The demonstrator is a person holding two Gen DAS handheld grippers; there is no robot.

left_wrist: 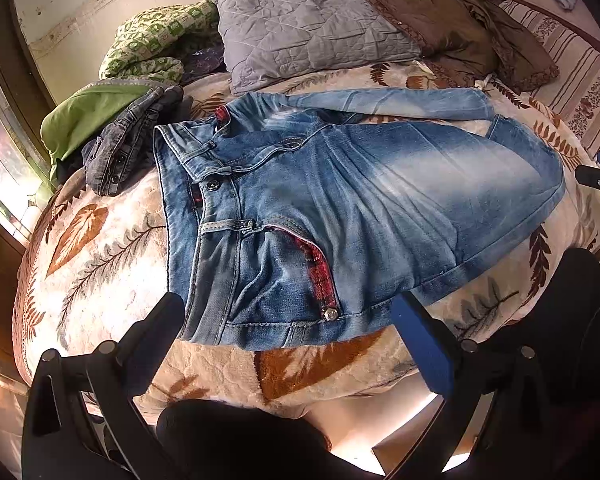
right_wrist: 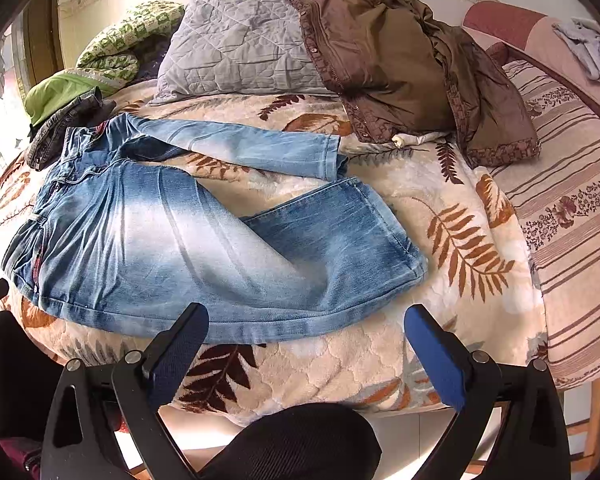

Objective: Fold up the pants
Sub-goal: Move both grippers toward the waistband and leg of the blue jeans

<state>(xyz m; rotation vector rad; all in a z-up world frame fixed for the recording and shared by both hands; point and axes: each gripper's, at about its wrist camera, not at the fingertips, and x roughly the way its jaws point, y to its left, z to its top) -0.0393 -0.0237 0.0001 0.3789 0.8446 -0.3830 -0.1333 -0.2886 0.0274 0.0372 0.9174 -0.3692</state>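
The blanket (right_wrist: 440, 184) is bare on the hem side of the jeans (right_wrist: 172, 240) and along their near edge. Beyond the jeans, a grey pillow (right_wrist: 240, 48) and brown jacket (right_wrist: 400, 68) block; a dark denim garment (left_wrist: 116, 152) touches their waistband.

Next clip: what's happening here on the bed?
A person holds a two-finger gripper in each hand over a bed, about to fold a pair of jeans. The jeans lie spread on the leaf-patterned blanket, waistband to the left, legs apart, the nearer leg bent back at the hem. The left gripper hovers open near the waistband and pocket; the right gripper hovers open by the near edge of the leg. Neither grips any cloth. A grey pillow and brown jacket lie behind.
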